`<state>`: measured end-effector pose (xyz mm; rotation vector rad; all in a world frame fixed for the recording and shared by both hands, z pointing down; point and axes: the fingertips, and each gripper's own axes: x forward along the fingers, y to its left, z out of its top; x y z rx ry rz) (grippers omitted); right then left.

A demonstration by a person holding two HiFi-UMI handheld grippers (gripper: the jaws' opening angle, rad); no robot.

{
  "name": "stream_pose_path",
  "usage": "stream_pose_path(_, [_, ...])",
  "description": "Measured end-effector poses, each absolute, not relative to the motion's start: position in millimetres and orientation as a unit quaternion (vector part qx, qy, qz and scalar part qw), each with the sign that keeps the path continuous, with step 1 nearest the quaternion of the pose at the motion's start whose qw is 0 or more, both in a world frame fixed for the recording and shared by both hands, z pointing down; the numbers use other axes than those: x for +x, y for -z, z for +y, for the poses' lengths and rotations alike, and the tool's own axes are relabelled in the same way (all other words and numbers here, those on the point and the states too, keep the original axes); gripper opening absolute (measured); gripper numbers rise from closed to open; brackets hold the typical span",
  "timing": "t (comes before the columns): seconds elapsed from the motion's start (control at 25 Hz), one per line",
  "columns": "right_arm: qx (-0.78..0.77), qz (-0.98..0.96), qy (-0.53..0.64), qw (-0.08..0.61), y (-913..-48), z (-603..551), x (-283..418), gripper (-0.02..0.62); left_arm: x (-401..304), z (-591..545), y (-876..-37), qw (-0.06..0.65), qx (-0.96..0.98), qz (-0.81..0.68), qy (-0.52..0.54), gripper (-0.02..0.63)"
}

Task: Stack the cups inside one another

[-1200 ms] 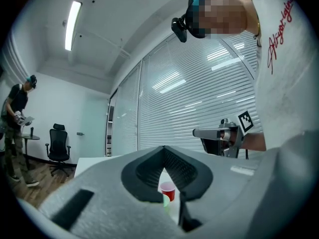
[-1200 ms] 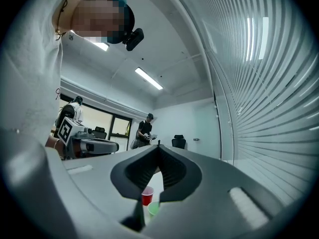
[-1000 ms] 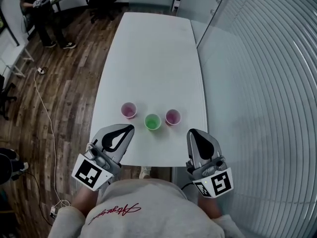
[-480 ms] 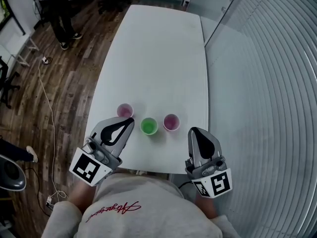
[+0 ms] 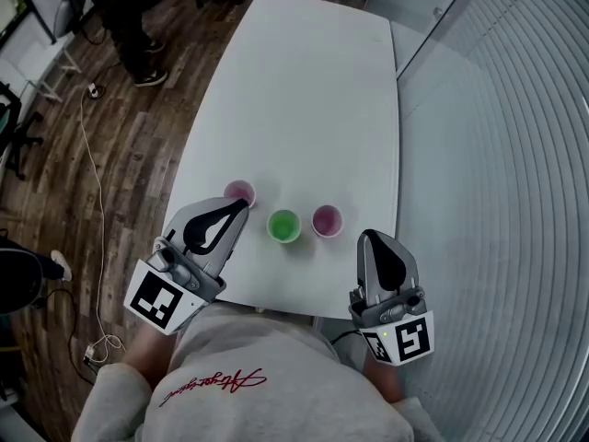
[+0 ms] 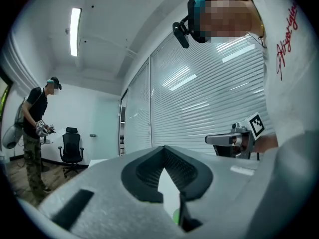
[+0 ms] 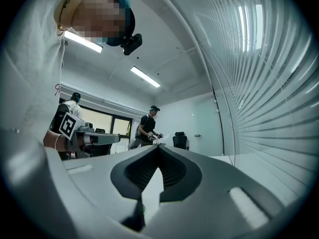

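Note:
Three cups stand in a row near the front of the white table (image 5: 304, 90): a pink cup (image 5: 239, 191) on the left, a green cup (image 5: 283, 226) in the middle, and a second pink cup (image 5: 327, 220) on the right. My left gripper (image 5: 241, 208) is shut and empty, its tip right at the left pink cup's near rim. My right gripper (image 5: 371, 238) is shut and empty too, just right of and nearer than the right pink cup. In the left gripper view the closed left gripper (image 6: 162, 151) hides the cups except a green sliver (image 6: 176, 216). The right gripper (image 7: 158, 147) shows closed in its own view.
The table's front edge runs just under both grippers. Wooden floor with a white cable (image 5: 92, 191) lies to the left, where a person (image 5: 129, 26) stands at the far end. A slatted blind wall (image 5: 515, 155) runs close along the right side.
My left gripper has moved forward, and its tip now reaches the left pink cup. My right gripper has shifted slightly right and nearer. The head view has swung a little.

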<state>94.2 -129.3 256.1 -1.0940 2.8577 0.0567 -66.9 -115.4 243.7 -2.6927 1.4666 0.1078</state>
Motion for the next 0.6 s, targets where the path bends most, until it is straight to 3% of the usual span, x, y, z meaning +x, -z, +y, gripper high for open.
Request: stream_pose_path(0.6, [-0.328, 0.944, -0.026, 0.026, -254, -149, 32, 0.002, -125, -129, -260, 0.013, -0.869, 0.493, -0.036, -0.005])
